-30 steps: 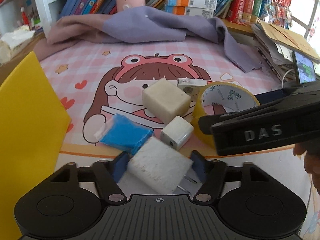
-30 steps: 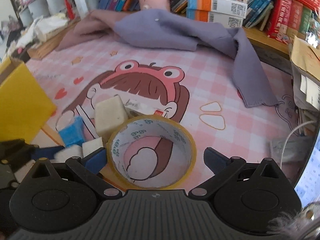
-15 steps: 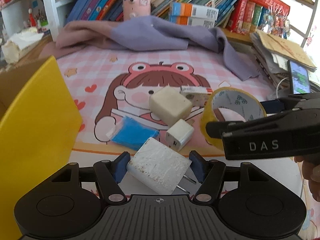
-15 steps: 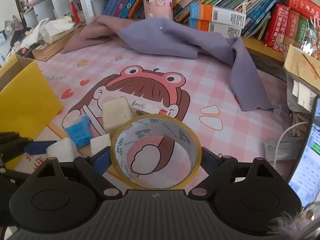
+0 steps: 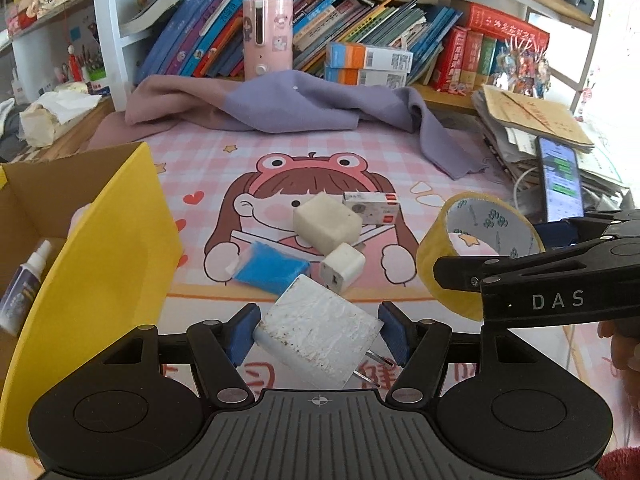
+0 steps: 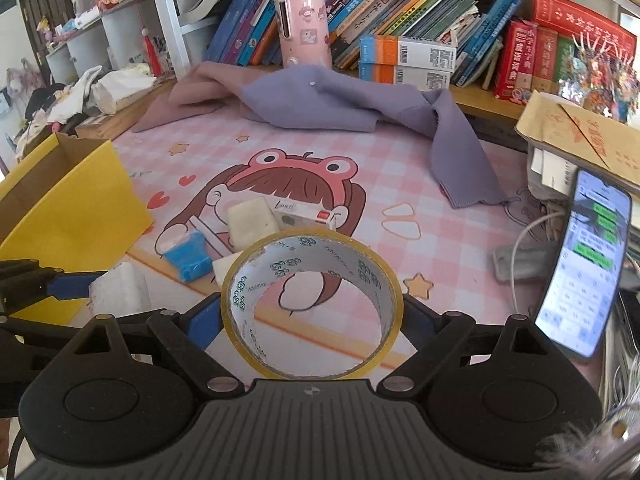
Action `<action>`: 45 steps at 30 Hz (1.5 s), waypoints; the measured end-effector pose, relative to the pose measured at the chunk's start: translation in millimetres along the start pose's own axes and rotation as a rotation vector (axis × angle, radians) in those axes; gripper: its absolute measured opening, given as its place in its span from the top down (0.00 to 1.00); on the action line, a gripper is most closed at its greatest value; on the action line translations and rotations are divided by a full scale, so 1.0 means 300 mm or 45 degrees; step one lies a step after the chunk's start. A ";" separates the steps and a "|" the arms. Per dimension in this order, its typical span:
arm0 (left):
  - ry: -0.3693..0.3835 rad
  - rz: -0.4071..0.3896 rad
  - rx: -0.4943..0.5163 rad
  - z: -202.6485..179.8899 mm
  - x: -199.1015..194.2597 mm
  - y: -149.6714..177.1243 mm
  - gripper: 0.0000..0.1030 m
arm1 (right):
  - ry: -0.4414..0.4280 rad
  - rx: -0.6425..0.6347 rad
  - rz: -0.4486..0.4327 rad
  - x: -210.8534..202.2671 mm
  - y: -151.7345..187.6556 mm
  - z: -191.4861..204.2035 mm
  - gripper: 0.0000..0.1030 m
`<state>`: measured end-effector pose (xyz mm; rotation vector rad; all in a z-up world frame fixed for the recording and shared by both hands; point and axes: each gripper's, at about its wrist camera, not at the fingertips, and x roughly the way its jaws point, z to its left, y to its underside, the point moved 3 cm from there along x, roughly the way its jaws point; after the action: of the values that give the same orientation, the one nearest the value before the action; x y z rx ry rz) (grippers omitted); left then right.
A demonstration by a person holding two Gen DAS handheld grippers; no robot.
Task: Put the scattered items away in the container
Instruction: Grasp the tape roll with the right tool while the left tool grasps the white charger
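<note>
Clamping white charger (image 5: 318,334) in left gripper (image 5: 318,330), right gripper (image 6: 311,318) pinching tape roll (image 6: 310,308), yellow box (image 5: 100,256) edge nr left.

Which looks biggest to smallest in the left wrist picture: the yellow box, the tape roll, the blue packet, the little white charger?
1. yellow box
2. tape roll
3. blue packet
4. little white charger

The box and the tape roll sit nearer the camera, which makes them look larger.
</note>
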<state>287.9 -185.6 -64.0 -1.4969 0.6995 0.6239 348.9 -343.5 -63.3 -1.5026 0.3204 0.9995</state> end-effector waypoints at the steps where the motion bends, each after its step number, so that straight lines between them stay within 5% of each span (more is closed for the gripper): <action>1: 0.006 -0.005 -0.002 0.000 -0.010 0.004 0.37 | 0.003 0.001 -0.004 -0.011 0.004 0.003 0.13; 22: 0.151 -0.123 0.170 0.004 -0.217 0.105 0.37 | 0.166 0.100 -0.101 -0.252 0.135 0.096 0.13; 45: 0.279 -0.178 0.244 0.277 -0.513 0.329 0.37 | 0.345 0.121 -0.151 -0.438 0.369 0.529 0.13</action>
<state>114.4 -94.9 -18.5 -1.4325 0.7916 0.2801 131.0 -268.6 -23.2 -1.5530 0.4590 0.6778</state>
